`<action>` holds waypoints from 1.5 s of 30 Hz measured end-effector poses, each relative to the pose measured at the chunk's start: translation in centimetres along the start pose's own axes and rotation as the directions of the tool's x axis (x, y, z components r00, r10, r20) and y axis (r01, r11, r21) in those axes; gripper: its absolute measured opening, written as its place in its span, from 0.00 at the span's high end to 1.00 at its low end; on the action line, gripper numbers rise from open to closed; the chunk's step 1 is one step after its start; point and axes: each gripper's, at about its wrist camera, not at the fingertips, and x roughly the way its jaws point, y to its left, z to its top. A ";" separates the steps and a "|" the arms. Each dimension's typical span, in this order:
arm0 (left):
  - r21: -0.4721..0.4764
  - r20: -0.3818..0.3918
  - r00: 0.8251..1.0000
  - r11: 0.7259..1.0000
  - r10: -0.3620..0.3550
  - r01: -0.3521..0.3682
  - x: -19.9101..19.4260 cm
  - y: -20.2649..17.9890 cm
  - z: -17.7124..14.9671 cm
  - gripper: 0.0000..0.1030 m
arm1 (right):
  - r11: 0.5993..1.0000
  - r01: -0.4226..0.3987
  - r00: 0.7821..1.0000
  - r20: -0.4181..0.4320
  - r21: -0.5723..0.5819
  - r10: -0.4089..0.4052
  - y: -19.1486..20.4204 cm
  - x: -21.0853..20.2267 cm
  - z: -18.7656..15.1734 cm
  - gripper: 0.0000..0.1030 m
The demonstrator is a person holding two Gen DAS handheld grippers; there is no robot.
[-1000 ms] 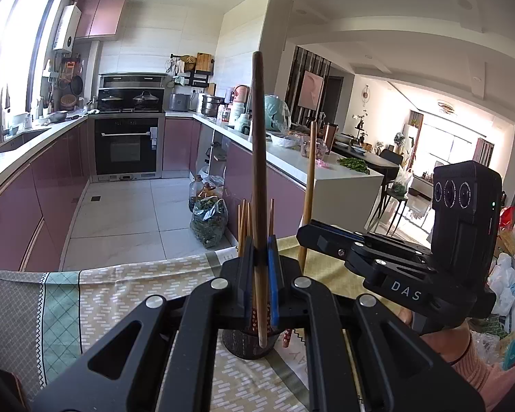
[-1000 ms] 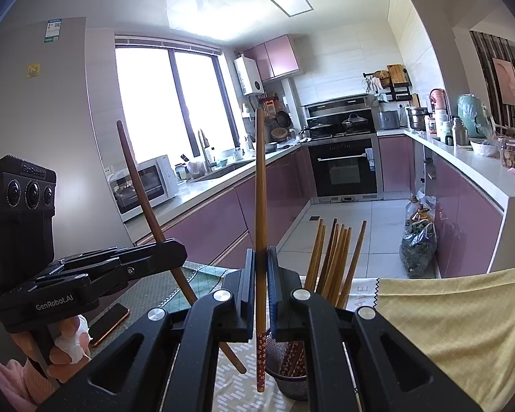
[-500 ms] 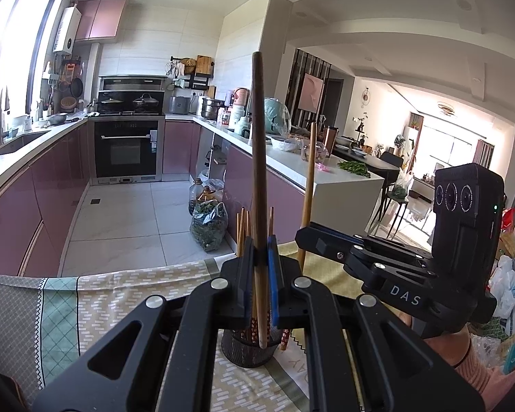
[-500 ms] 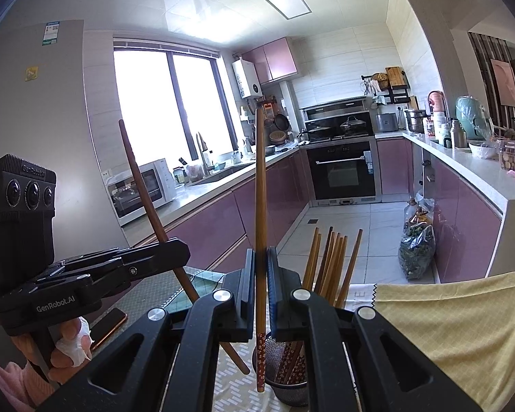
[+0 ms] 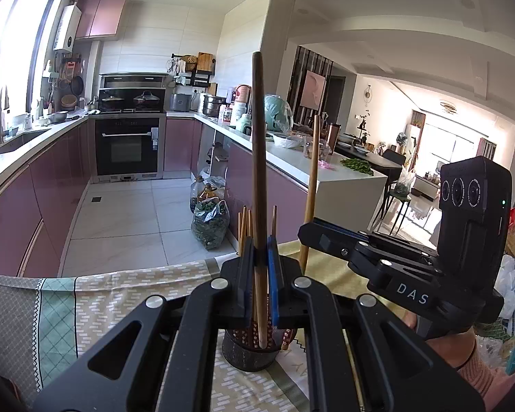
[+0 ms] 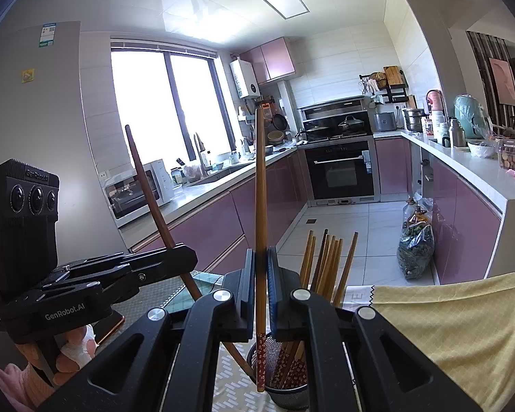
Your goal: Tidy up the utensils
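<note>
My left gripper (image 5: 260,251) is shut on a dark brown chopstick (image 5: 258,158) that stands nearly upright. Its lower end hangs just over the black mesh holder (image 5: 249,355). My right gripper (image 6: 259,261) is shut on a lighter chopstick (image 6: 261,189) with a red patterned tip, which reaches down at the near rim of the holder (image 6: 286,395). Several chopsticks (image 6: 326,261) stand in the holder. Each view shows the other gripper too: the right gripper (image 5: 305,232) to the right, the left gripper (image 6: 188,257) to the left, with its chopstick slanted.
The holder stands on a table with a green and beige patterned cloth (image 5: 103,295) and a yellow cloth (image 6: 446,316). A phone (image 6: 110,324) lies at the left behind the left gripper. Beyond the table edge lie the kitchen floor and a bag of greens (image 5: 210,221).
</note>
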 end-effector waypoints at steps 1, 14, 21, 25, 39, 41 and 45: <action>0.001 0.000 1.000 1.000 0.002 -0.002 0.1 0.0 0.0 0.92 | 1.000 0.000 1.000 0.000 0.000 0.000 0.0 0.0 0.0 0.95; 0.005 -0.007 1.000 1.000 0.019 -0.019 0.6 -0.3 0.0 0.92 | 1.000 0.009 1.000 -0.004 0.009 -0.009 -0.3 0.5 0.0 0.95; 0.000 -0.013 1.000 1.000 0.023 -0.023 1.0 -0.6 0.2 0.92 | 1.000 0.016 1.000 -0.007 0.016 -0.016 -0.6 1.0 0.0 0.95; -0.001 -0.016 1.000 1.000 0.023 -0.023 1.1 -0.7 0.2 0.92 | 1.000 0.021 1.000 -0.014 0.018 -0.021 -0.4 1.4 -0.1 0.95; -0.004 -0.025 0.999 1.000 0.025 -0.025 1.4 -1.1 0.3 0.92 | 0.999 0.041 0.999 -0.029 0.028 -0.040 -0.9 2.7 -0.1 0.95; -0.006 -0.026 0.999 1.000 0.023 -0.023 1.4 -1.1 0.3 0.92 | 0.999 0.042 0.999 -0.030 0.029 -0.041 -0.8 2.8 -0.2 0.95; -0.006 -0.027 0.999 1.000 0.024 -0.024 1.4 -1.1 0.3 0.92 | 0.998 0.046 0.999 -0.031 0.032 -0.045 -1.0 2.8 -0.4 0.95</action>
